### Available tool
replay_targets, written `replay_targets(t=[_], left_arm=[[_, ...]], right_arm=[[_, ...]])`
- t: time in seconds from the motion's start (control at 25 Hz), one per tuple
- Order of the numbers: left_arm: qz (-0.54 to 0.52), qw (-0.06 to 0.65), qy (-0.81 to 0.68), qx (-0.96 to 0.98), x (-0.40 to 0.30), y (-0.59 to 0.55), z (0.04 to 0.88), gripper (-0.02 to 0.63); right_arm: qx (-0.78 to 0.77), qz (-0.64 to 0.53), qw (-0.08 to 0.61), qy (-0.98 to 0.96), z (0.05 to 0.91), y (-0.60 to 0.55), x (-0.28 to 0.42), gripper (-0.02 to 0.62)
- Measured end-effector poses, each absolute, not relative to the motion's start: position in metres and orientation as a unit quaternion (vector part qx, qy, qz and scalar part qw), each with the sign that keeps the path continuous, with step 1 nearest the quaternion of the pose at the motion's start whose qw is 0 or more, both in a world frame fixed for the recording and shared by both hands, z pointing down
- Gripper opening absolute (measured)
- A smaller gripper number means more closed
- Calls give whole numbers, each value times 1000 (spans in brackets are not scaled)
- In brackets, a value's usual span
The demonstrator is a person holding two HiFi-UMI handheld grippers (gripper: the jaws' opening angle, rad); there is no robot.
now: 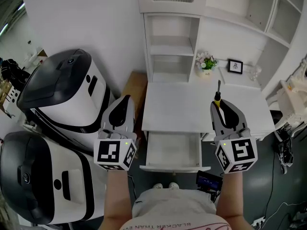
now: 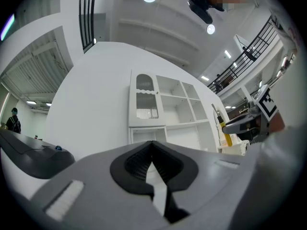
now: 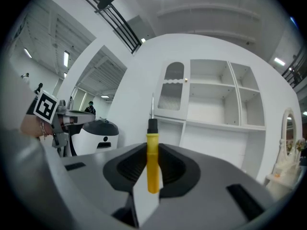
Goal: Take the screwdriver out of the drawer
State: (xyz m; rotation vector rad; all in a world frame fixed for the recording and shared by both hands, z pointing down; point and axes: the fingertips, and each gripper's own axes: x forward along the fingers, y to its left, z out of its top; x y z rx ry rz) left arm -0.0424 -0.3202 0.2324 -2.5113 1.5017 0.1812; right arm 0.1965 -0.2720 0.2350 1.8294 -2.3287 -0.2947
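A screwdriver [image 1: 217, 96] with a yellow handle, black collar and thin metal shaft stands upright between the jaws of my right gripper [image 1: 217, 104], which is shut on its handle [image 3: 152, 162]. The right gripper [image 3: 152, 174] hovers over the right part of the white desk [image 1: 182, 104]. The left gripper view also catches the screwdriver [image 2: 221, 126] at the right. The desk's drawer [image 1: 175, 167] is pulled open and its white inside looks bare. My left gripper [image 1: 125, 99] hangs left of the desk, shut with nothing in it [image 2: 153, 164].
Two big white-and-black machines [image 1: 67, 90] [image 1: 38, 176] stand at the left. A white shelf unit [image 1: 172, 47] rises behind the desk, where a flower pot [image 1: 206, 63] and a small picture frame [image 1: 235, 66] stand. A black device [image 1: 207, 179] lies on the floor by the drawer.
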Motion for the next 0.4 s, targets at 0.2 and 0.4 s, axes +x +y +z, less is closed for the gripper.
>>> replay_targets(t=[0.2,0.4], left_arm=[[64,109,508,-852,-42,-318,228,9],[68,109,508,-852,-41,-315,226,9]], right_arm=[[614,-98,78,-779,232,-270,198,80],[615,-96,72,-779,231,-267,198,80]])
